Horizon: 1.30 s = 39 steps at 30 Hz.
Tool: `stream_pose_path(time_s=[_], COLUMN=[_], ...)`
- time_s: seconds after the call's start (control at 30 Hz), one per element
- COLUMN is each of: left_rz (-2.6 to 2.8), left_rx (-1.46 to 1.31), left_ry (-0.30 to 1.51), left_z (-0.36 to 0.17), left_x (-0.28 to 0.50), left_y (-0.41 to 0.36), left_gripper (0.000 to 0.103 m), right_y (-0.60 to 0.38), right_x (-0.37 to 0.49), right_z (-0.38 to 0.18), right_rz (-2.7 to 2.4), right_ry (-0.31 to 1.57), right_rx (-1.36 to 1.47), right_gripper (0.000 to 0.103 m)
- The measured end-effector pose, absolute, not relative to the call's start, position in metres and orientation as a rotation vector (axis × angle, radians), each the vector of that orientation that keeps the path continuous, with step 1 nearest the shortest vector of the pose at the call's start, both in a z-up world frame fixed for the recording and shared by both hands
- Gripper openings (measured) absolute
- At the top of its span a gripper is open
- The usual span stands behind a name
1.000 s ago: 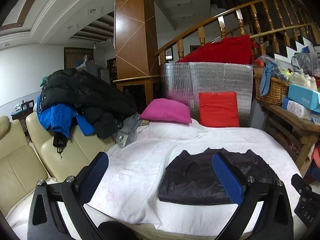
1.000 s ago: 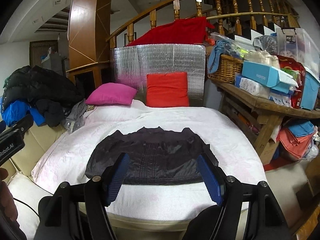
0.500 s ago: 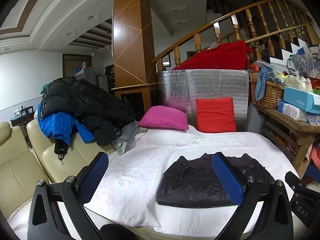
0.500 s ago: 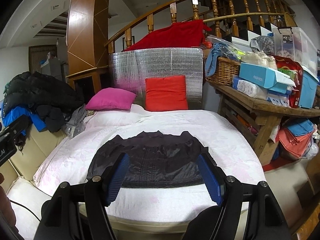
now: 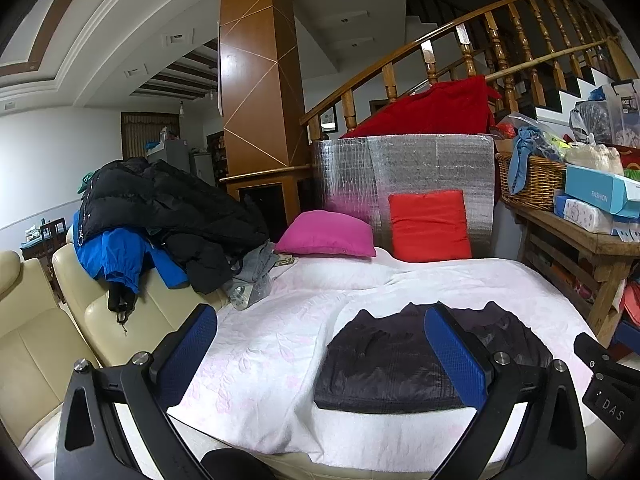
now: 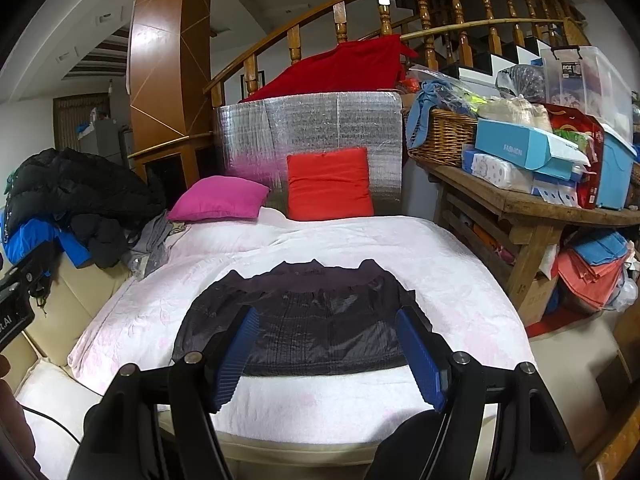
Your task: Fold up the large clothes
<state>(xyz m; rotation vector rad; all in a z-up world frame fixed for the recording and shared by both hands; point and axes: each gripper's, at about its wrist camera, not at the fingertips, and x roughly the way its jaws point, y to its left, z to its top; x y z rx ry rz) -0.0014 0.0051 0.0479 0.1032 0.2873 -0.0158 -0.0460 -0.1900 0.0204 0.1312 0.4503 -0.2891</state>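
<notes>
A dark folded jacket [image 5: 388, 364] lies flat on the white quilt [image 5: 260, 352] near its front edge; it also shows in the right wrist view [image 6: 312, 320]. My left gripper [image 5: 320, 344] is open and empty, held back from the bed and to the left of the jacket. My right gripper [image 6: 326, 344] is open and empty, held back in front of the jacket, not touching it. A pile of black and blue coats [image 5: 152, 216] lies on the cream sofa [image 5: 48, 344] at the left.
A pink cushion [image 5: 326, 234] and a red cushion [image 5: 430, 226] lean at the head of the bed against a silver foil panel [image 5: 404, 168]. A cluttered wooden table [image 6: 532, 208] with a basket [image 6: 444, 140] and boxes stands at the right. A stair railing runs behind.
Both grippers have drawn back and risen a little from the bed, so the jacket looks smaller and lower. The jacket has not moved.
</notes>
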Motion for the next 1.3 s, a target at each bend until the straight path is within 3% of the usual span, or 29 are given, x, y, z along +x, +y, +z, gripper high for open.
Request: stream_pose_path(time_s=[1.3], left_rz=[-0.018], left_rx=[0.096], left_ry=[0.307], left_z=[0.0436], left_x=[0.0013], left_y=[0.0092], left_gripper=[0.103], right_y=[-0.1848], right_x=[-0.0424], right_z=[0.0159], right_rz=[-0.287], right_ry=[0.458], right_rx=[0.133], right_gripper=[0.075])
